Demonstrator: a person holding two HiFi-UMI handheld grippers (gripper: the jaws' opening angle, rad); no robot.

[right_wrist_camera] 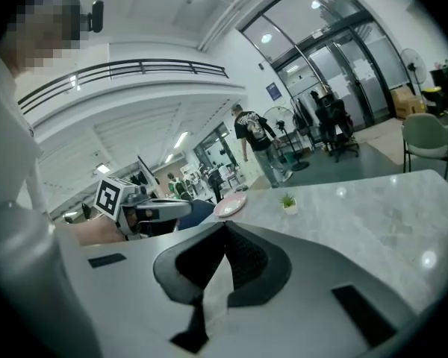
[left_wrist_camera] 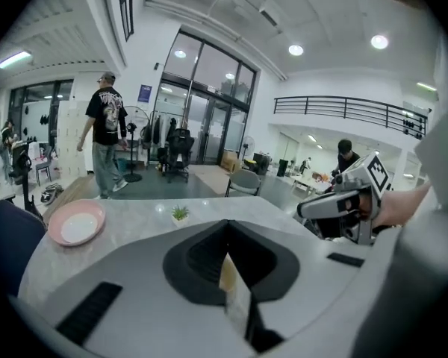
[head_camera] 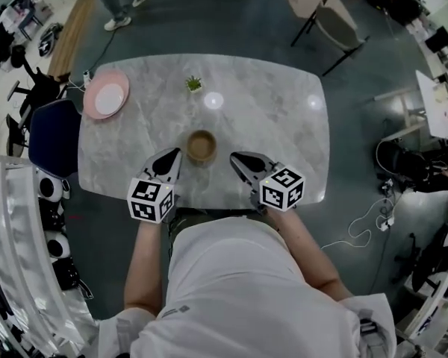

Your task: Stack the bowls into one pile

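Note:
A brown bowl (head_camera: 201, 146) stands alone on the grey marble table (head_camera: 284, 125), near its front edge. My left gripper (head_camera: 170, 155) hangs just left of the bowl and my right gripper (head_camera: 237, 157) just right of it, both apart from it. Each is shut with nothing between its jaws. In the left gripper view the jaws (left_wrist_camera: 228, 233) meet in a closed line, and the right gripper (left_wrist_camera: 343, 207) shows at the side. The right gripper view shows its own closed jaws (right_wrist_camera: 225, 233) and the left gripper (right_wrist_camera: 145, 209). Both gripper views hide the bowl.
A pink plate (head_camera: 107, 95) with a white dish in it sits at the table's far left corner. A small potted plant (head_camera: 193, 84) stands at the far middle. A dark blue chair (head_camera: 51, 136) is by the left edge. A person (left_wrist_camera: 104, 136) walks beyond the table.

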